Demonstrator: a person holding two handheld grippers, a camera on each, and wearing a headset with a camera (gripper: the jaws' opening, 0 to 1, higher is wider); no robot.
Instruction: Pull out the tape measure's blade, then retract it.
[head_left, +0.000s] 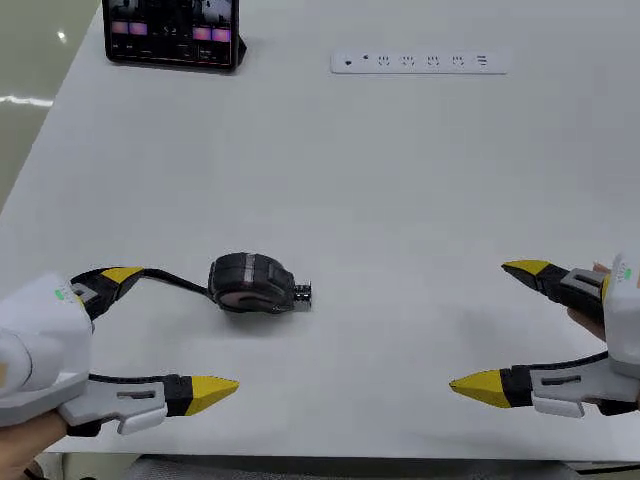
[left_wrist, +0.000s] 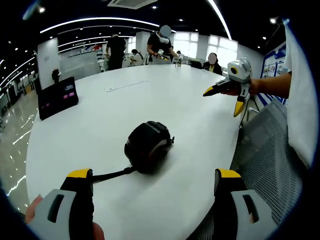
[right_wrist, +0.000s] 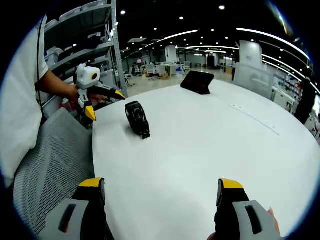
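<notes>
A black tape measure (head_left: 250, 284) lies on the white table (head_left: 380, 200), its blade tip (head_left: 302, 292) pointing right and a black strap trailing left. My left gripper (head_left: 170, 330) is open at the near left, its far finger beside the strap; the tape measure (left_wrist: 148, 145) lies just ahead between its yellow tips. My right gripper (head_left: 500, 330) is open at the near right, well away from the tape measure (right_wrist: 137, 117), nothing between its fingers. The right gripper (left_wrist: 225, 92) appears in the left gripper view, and the left gripper (right_wrist: 97, 97) in the right gripper view.
A dark tablet (head_left: 172, 30) stands at the far left of the table and a white power strip (head_left: 418, 62) lies at the far middle. The near table edge runs just below both grippers. A mesh chair (right_wrist: 50, 160) stands at the near side.
</notes>
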